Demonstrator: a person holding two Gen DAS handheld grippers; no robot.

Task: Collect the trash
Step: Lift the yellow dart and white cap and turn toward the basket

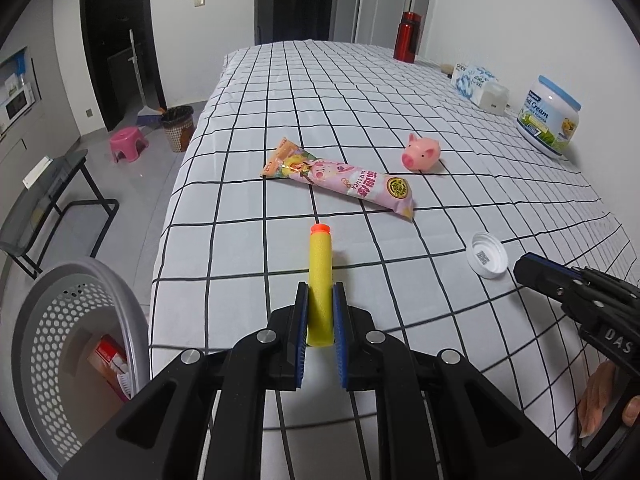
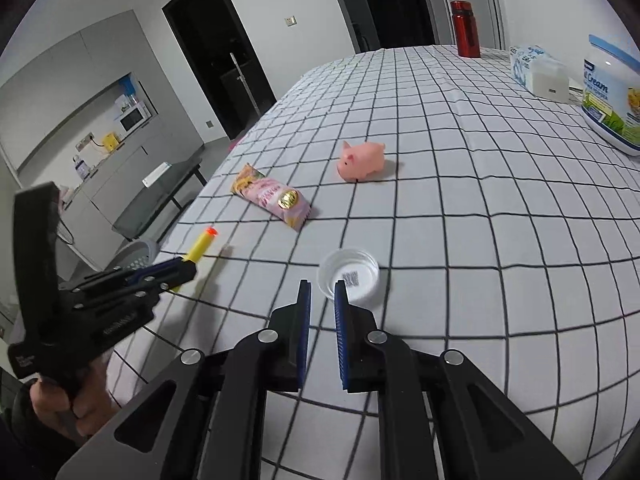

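Observation:
My left gripper (image 1: 320, 292) is shut on a yellow foam dart (image 1: 320, 280) with an orange tip, held above the checked tablecloth; it also shows in the right wrist view (image 2: 200, 248). A pink snack wrapper (image 1: 344, 178) (image 2: 274, 198) lies ahead on the cloth. A white plastic lid (image 1: 487, 255) (image 2: 349, 274) lies open side up to the right. My right gripper (image 2: 320, 292) is slightly open and empty, just short of the lid's near left rim; it shows at the right of the left wrist view (image 1: 520, 270). A grey perforated bin (image 1: 60, 344) stands below the table's left edge.
A pink toy pig (image 1: 422, 152) (image 2: 362, 160) sits beyond the wrapper. A milk powder tub (image 1: 550, 116), tissue pack (image 1: 474, 80) and red flask (image 1: 407, 36) stand along the far right. A box (image 1: 112, 364) lies in the bin. A grey side table (image 1: 44, 196) stands at left.

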